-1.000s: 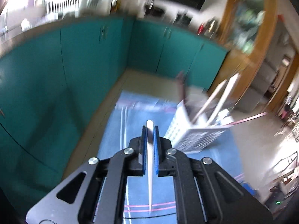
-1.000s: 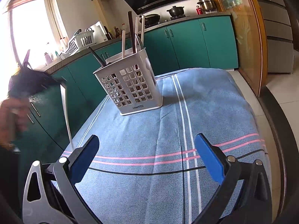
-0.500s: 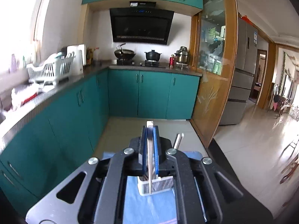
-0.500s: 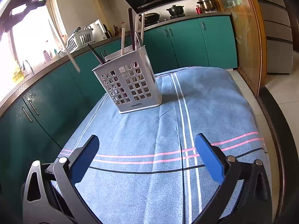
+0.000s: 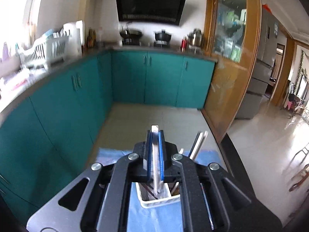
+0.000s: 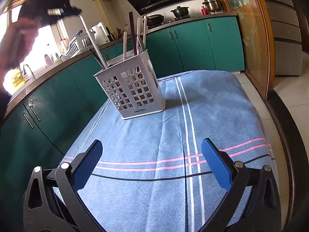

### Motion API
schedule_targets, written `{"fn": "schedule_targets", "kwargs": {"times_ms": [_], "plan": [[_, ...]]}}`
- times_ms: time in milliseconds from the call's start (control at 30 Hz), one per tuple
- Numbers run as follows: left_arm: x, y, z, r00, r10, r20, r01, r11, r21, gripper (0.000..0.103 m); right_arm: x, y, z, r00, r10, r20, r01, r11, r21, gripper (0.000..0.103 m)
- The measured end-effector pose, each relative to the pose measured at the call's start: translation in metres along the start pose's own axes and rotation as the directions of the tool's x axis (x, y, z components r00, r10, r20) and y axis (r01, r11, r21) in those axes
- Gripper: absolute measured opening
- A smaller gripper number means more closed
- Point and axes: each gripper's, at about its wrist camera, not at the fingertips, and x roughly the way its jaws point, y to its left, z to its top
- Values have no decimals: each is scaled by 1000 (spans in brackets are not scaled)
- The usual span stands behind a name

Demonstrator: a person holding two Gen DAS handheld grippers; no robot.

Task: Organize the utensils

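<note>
Above the utensil caddy (image 6: 133,89) at eleven o'clock, the left gripper (image 5: 155,150) clamped a white chopstick (image 6: 92,40), its tip entering; several utensils were already stowed, and the right gripper (image 6: 152,166) gaped empty.

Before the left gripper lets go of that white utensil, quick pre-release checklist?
1. Grip: left gripper shut on the white utensil: ok.
2. Aim: in the right wrist view the utensil slants down with its lower end at the rim of the utensil caddy: ok.
3. How far inside the tip sits: cannot tell.
4. Caddy upright on the blue cloth: ok.
5. Room in the caddy: several utensils already stand in it; free space in the near compartment: cannot tell.
6. Right gripper open, holding nothing, low over the cloth, apart from the caddy: ok.
</note>
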Motion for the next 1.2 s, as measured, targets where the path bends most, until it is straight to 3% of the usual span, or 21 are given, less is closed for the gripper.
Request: {"fn": "schedule_targets", "kwargs": {"times_ms": [133,167,200,267,300,433,533,633,700,800,933,1033,1200], "plan": [[35,11,-41,995,-33,-99,30,999,-31,7,1,1,0,1000,0,-1,0,1000,-2,100],[39,11,-48,993,-32,-112,29,999,-27,13,1,1,0,1000,1,-2,-1,1000,-2,100],[44,11,-59,990,-31,-135,30,999,-12,42,1,1,0,1000,1,-3,-1,1000,-3,100],[43,13,-82,990,-39,-134,40,999,8,86,3,2,0,1000,0,-7,0,1000,-7,100],[37,17,-92,994,-22,-108,24,1000,13,89,4,3,0,1000,1,-9,-1,1000,-8,100],[8,23,-143,997,-27,-73,28,999,17,97,5,6,-1,1000,-3,-11,3,1000,-23,100],[-18,26,-198,999,-10,-50,12,999,37,99,6,7,-2,1000,-11,-16,11,999,-30,100],[-30,23,-244,997,17,-81,-12,998,57,99,9,10,-4,1000,-24,-20,23,999,-40,100],[-32,15,-275,989,38,-141,-26,996,83,99,9,13,-7,999,-43,-17,42,998,-52,100],[-31,4,-304,984,46,-172,-27,993,113,99,6,21,-10,998,-58,-12,57,996,-72,100],[-29,4,-314,978,49,-203,-30,995,96,99,-11,34,-11,992,-115,54,121,987,-111,100],[-41,12,-306,986,21,-166,-15,999,39,99,-17,35,-11,988,-138,67,144,985,-95,100],[-46,18,-301,989,43,-143,-36,998,53,99,-20,33,-17,981,-180,72,186,977,-99,100]]}}
